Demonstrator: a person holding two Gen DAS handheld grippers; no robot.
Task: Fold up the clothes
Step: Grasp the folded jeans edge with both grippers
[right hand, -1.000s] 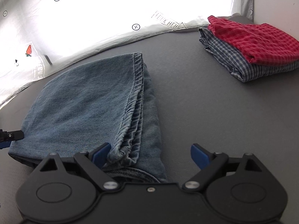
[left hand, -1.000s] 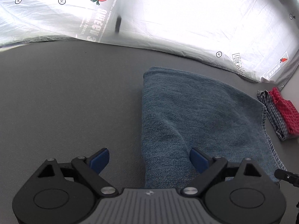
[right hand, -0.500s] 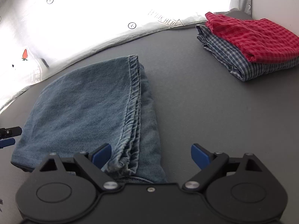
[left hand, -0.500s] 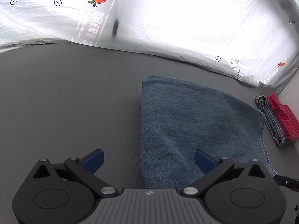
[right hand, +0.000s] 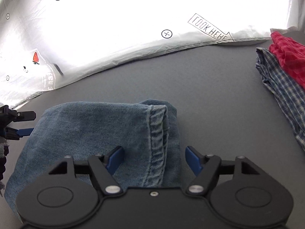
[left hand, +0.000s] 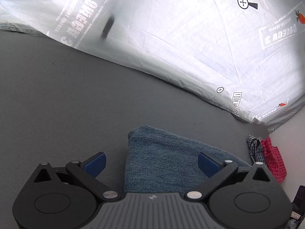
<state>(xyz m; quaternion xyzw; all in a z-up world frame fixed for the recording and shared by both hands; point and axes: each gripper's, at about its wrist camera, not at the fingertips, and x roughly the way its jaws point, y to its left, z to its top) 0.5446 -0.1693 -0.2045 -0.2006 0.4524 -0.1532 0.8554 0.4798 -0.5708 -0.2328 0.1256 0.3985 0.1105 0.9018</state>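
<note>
**Both tongs over the folded denim**

The right gripper [right hand: 154, 159] stood with its jaws closing, the hemmed, seamed edge of the folded denim garment [right hand: 91, 129] running straight between its blue pads [right hand: 114, 159]; the pads did not yet look pressed on the cloth. The left gripper [left hand: 151, 164] had its jaws spread wide and held nothing; the garment's opposite, folded edge lay between its pads, nearer the right-hand pad. From each tong the denim stretched forward and away on the grey table [right hand: 209, 95], its long axis running roughly along the line the grippers pointed. Both hands sat at its near end, one per side, so I judged neither markedly nearer, though the right looked closer to a grasp.

Off to the right, well apart from the denim, a red checked garment [right hand: 286, 57] lay on top of a blue plaid one [right hand: 282, 95], both already folded. A white printed sheet [right hand: 133, 9] backed the table. Nothing stood between the tongs and the cloth.
</note>
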